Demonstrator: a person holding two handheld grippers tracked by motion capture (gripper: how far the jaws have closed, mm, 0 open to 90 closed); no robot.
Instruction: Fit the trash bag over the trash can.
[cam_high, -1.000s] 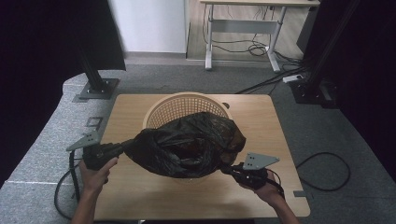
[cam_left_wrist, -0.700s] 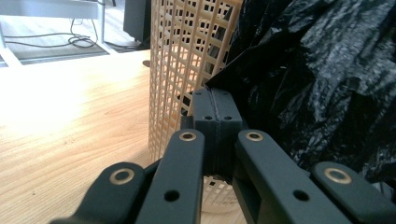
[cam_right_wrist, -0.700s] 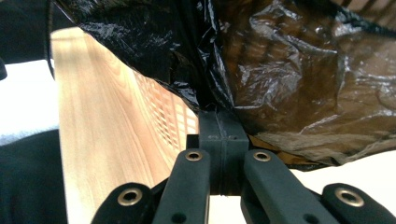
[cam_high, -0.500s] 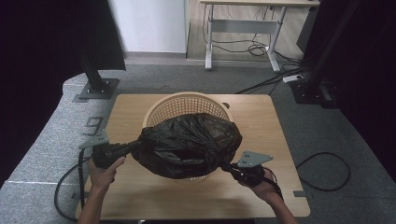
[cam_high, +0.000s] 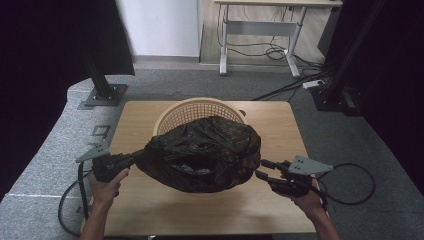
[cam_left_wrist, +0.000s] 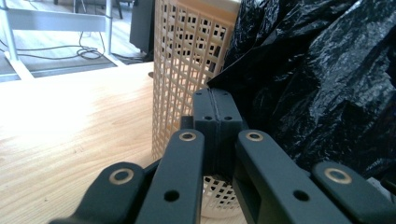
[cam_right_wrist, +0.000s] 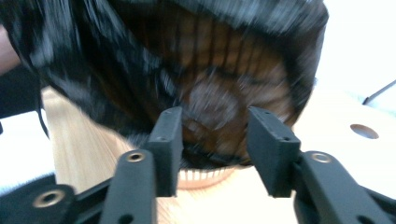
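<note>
High view shows the black bin bag (cam_high: 205, 152) draped over the basket (cam_high: 186, 109) between the left hand-held gripper (cam_high: 137, 156), pinching its hem, and the spread right hand-held gripper (cam_high: 260, 169); light, slippery film, best gripped at the rim.

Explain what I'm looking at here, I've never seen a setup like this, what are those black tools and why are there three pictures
A person stands at a wooden table holding a hand-held claw in each hand; no robot is involved. The high view comes from a camera fixed above the table. The other two pictures come from small cameras riding on each tool, looking along its black jaws. On the table sits a pale lattice basket with a black plastic bag draped over it. The left claw is shut, pinching the bag's edge. The right claw is open beside the bag's other side, holding nothing; its own picture is blurred.
</note>
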